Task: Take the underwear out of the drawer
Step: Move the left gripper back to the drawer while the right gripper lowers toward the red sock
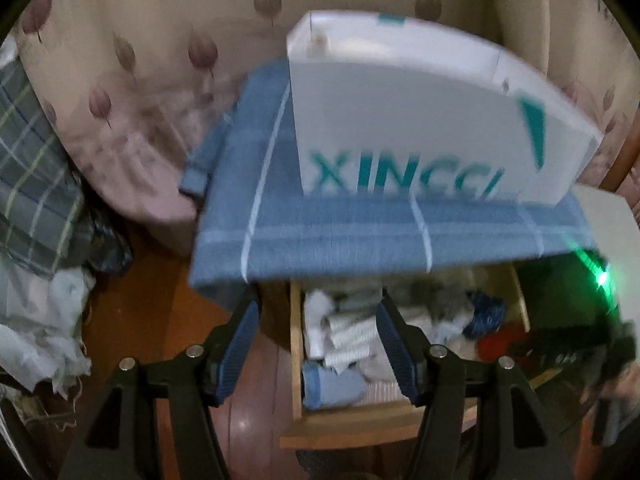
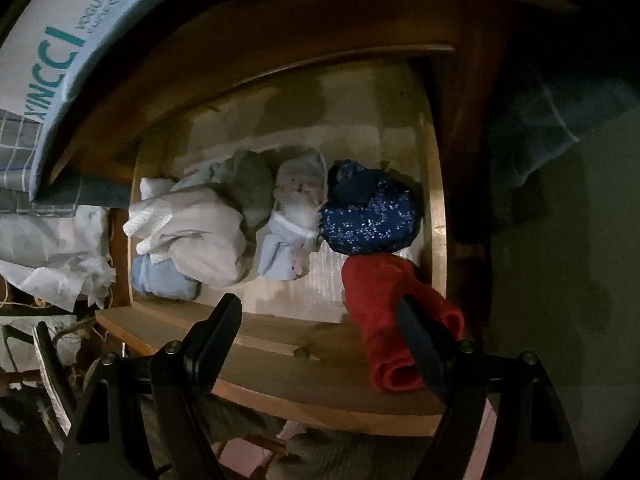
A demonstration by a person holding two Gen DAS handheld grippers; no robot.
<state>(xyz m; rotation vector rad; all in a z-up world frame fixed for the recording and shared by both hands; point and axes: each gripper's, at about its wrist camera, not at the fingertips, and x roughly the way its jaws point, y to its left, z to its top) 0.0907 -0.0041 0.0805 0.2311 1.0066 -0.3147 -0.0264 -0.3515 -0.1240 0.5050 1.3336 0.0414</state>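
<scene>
Right gripper (image 2: 316, 320) spread, empty, over open wooden drawer (image 2: 438, 216); red rolled underwear (image 2: 376, 300) looks soft, light — pinch mid-roll; left gripper (image 1: 316, 344) also agape

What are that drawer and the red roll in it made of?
The drawer looks like pale, smooth-finished wood: tan walls with faint grain. The red roll seems soft, slightly fuzzy knit fabric, perhaps cotton; the exact fibre cannot be told.
</scene>
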